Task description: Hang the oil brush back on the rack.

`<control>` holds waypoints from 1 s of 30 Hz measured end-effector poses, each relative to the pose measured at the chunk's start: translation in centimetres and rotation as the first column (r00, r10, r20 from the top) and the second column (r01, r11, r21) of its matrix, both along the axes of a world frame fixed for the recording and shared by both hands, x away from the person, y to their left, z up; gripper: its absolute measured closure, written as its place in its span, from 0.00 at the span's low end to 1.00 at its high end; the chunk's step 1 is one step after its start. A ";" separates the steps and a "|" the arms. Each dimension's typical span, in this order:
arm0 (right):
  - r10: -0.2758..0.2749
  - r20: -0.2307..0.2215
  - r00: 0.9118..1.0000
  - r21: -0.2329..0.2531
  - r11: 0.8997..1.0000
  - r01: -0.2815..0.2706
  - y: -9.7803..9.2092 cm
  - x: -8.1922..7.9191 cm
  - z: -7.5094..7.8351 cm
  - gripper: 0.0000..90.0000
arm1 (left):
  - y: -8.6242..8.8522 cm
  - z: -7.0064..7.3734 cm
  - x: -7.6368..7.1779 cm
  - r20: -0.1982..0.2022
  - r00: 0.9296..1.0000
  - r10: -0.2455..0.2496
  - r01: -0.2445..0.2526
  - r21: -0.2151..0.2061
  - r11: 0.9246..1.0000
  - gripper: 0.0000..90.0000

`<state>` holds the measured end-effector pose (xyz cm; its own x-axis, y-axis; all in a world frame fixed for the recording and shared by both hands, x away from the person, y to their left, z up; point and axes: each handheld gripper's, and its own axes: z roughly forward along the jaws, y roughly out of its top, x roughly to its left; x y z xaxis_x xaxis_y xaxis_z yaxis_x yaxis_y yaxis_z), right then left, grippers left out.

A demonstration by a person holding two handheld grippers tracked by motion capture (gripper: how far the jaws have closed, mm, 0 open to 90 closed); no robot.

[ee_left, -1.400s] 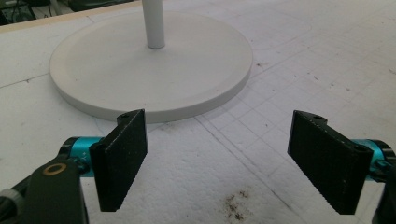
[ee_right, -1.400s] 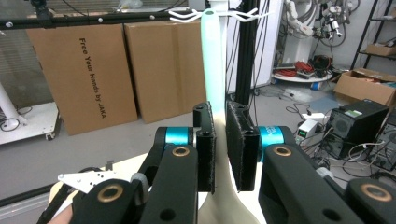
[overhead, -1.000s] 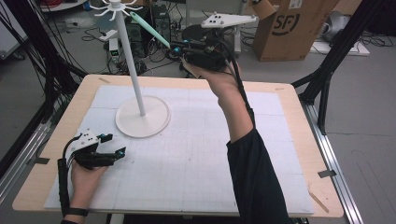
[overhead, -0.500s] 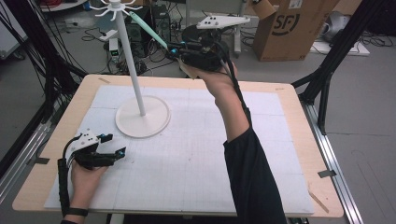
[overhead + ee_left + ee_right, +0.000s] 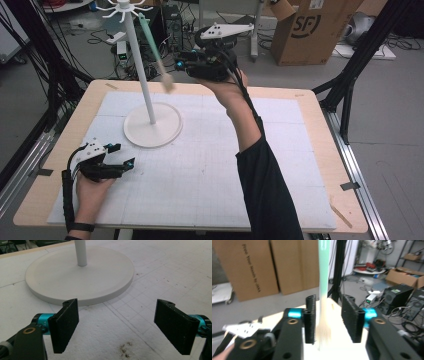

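Note:
A white stand rises from a round base (image 5: 152,125) on the mat, its pole (image 5: 142,75) topped with hooks. A green-handled brush (image 5: 155,50) hangs from one hook, slanting down to its pale bristles. My right gripper (image 5: 181,62) is held high just right of the bristles. In the right gripper view the jaws (image 5: 330,317) stand open, with the brush (image 5: 323,277) hanging blurred between them and gaps on both sides. My left gripper (image 5: 123,155) rests low on the mat, open and holding nothing (image 5: 120,322), facing the stand's base (image 5: 80,277).
A white gridded mat (image 5: 210,165) covers the wooden table (image 5: 310,115). Behind the table stand a cardboard box (image 5: 310,30), computer gear and cables. Black frame struts (image 5: 350,75) flank the table on the right.
The right gripper has opened and let go of the brush's bristle end. The brush has swung down to hang more steeply. The left gripper has stayed put.

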<state>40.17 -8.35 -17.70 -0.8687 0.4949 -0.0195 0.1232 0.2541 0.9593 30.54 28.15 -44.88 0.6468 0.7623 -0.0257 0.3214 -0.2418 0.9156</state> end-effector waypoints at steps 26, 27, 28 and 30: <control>-0.133 -0.078 0.988 -0.034 0.991 0.131 -19.4 -7.9 -15.7 0.28 | -0.2 0.0 0.0 0.000 1.000 0.002 -0.002 0.018 1.000 0.22; -0.146 -0.082 0.986 -0.033 0.989 0.143 -20.1 -8.2 -16.3 0.27 | -0.1 0.0 0.0 0.000 1.000 0.004 -0.004 0.016 1.000 0.22; -0.159 -0.092 0.983 -0.030 0.987 0.157 -20.7 -8.5 -16.9 0.27 | -0.1 0.0 0.0 0.000 1.000 0.003 -0.003 0.014 1.000 0.22; -0.191 -0.110 0.975 -0.024 0.982 0.190 -21.9 -9.2 -18.1 0.25 | -0.1 0.0 0.0 0.000 1.000 0.005 -0.005 0.011 1.000 0.22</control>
<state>30.96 -30.29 -35.81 -0.7557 0.6517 0.0645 0.2764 0.2281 0.9336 30.52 28.06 -44.88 0.6433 0.7654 -0.0174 0.3223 -0.2501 0.9130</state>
